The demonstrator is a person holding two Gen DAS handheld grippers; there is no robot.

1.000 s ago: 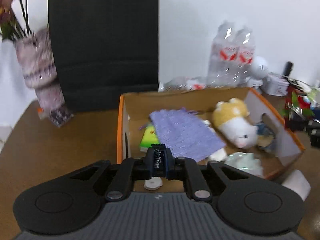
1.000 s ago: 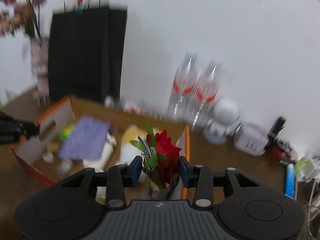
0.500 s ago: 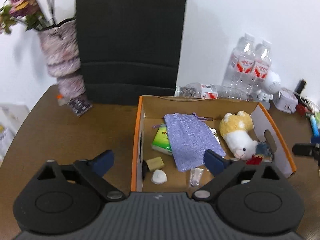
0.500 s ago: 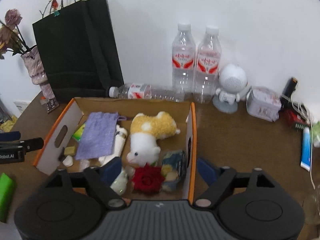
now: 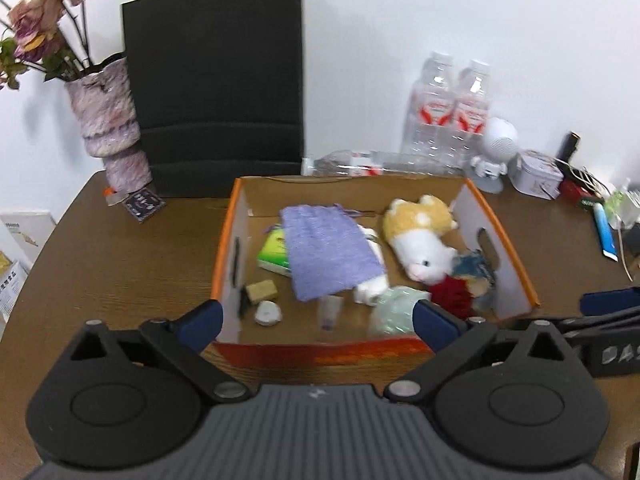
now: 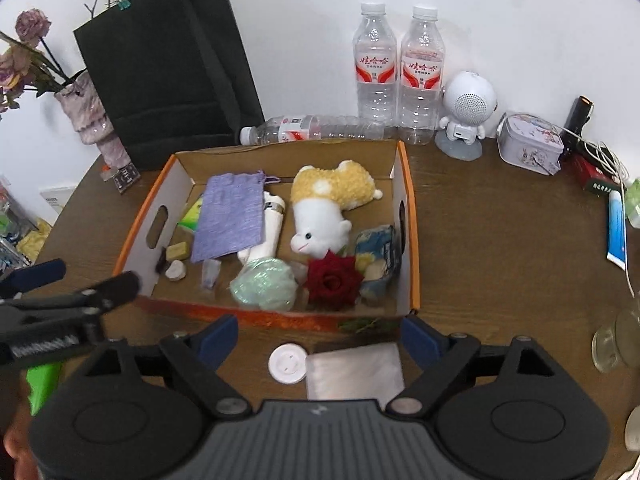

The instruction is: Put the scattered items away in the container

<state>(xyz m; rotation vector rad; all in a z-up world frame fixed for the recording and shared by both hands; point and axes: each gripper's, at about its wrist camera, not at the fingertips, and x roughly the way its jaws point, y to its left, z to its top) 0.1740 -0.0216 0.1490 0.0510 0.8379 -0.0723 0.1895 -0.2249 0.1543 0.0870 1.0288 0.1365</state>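
An orange-rimmed cardboard box (image 6: 412,240) (image 5: 516,264) sits on the brown table. It holds a purple cloth (image 6: 230,216) (image 5: 328,252), a plush toy (image 6: 328,204) (image 5: 420,240), a red rose (image 6: 334,280) (image 5: 450,296), a pale green bundle (image 6: 264,284) and small items. My right gripper (image 6: 318,336) is open and empty, just in front of the box. Between its fingers lie a white round lid (image 6: 287,363) and a clear packet (image 6: 354,372) on the table. My left gripper (image 5: 318,322) is open and empty at the box's near left.
A black paper bag (image 6: 168,68) and a vase of flowers (image 5: 108,120) stand behind the box. Water bottles (image 6: 398,68), a white robot speaker (image 6: 466,112), a tin (image 6: 530,144) and cables sit at the back right. A green object (image 6: 42,384) lies at the near left.
Both grippers opened and pulled back from the box. The right one let go of the red rose, which now lies in the box. The left one released a small dark item.
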